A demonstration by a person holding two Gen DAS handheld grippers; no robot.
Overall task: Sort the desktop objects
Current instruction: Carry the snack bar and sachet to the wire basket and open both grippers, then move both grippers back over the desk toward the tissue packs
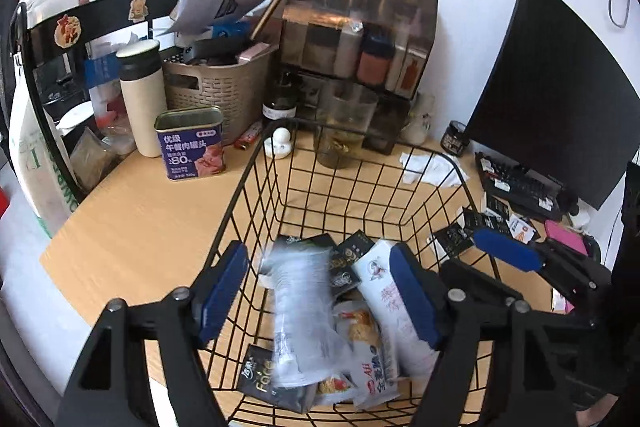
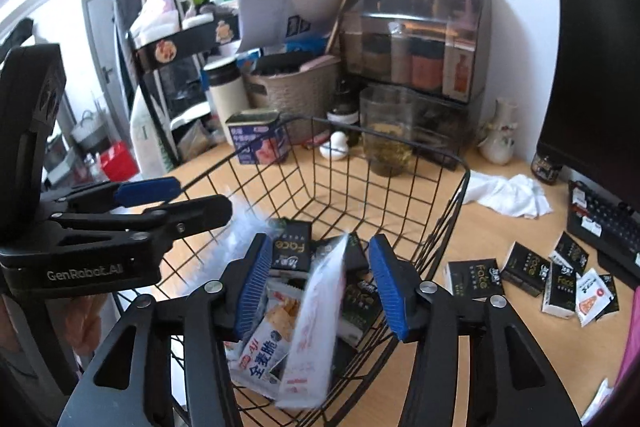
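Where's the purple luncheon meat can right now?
The luncheon meat can stands on the desk left of the wire basket, just in front of the cream tumbler and the woven bin.

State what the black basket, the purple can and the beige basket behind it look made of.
Black basket: thin metal wire, dark matte coating, open grid.
Purple can: metal, judging by its shiny rolled rim, with a printed label.
Beige basket: probably moulded plastic imitating weave, with a uniform pattern and cut-out handle.

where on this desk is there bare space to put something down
Bare wood lies left of the wire basket, in front of the luncheon meat tin. Crowded: the back row around the woven basket, and the right by the keyboard, strewn with small black boxes.
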